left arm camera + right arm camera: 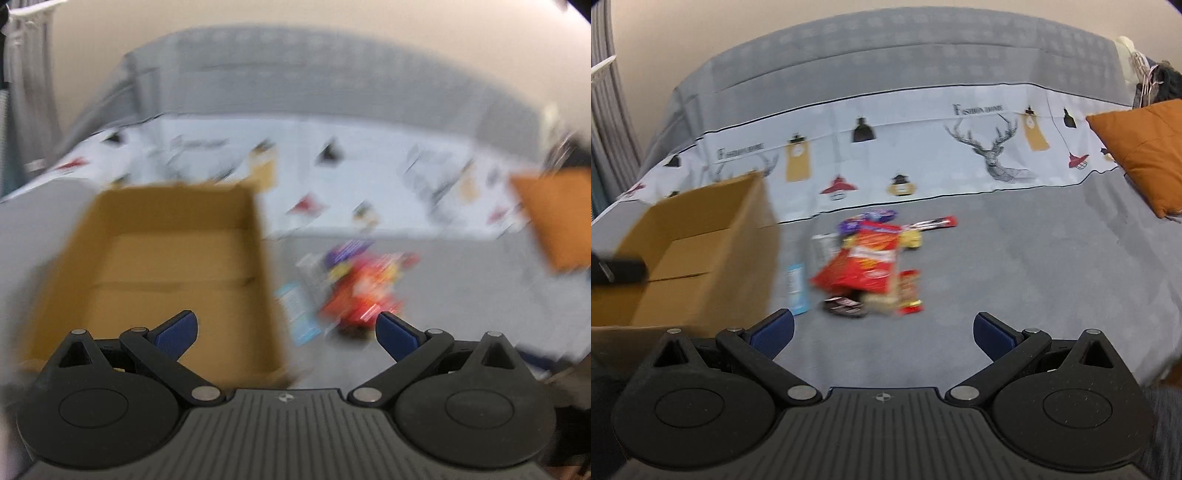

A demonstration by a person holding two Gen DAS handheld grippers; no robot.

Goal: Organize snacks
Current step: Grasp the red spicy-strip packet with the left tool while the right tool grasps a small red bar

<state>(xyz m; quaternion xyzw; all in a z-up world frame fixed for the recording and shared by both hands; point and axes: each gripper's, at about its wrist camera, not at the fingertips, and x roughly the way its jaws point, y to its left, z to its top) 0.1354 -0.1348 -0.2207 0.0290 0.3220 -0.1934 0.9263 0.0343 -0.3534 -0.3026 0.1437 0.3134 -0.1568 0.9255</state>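
Observation:
A pile of snack packets point(868, 266) lies on the grey bed cover, topped by a red chip bag, with a light blue packet point(796, 288) at its left. An open, empty cardboard box point(701, 251) stands left of the pile. The right gripper point(882, 332) is open and empty, just short of the pile. In the left wrist view, which is blurred, the left gripper point(286, 332) is open and empty over the box's right wall point(269, 280), with the box point(166, 266) ahead left and the pile point(354, 288) ahead right.
The bed point(1034, 258) has a grey cover with a white printed band across its middle. An orange pillow point(1145, 151) lies at the right edge. A curtain point(605, 110) hangs at far left. A dark object point(617, 271) sits at the box's left.

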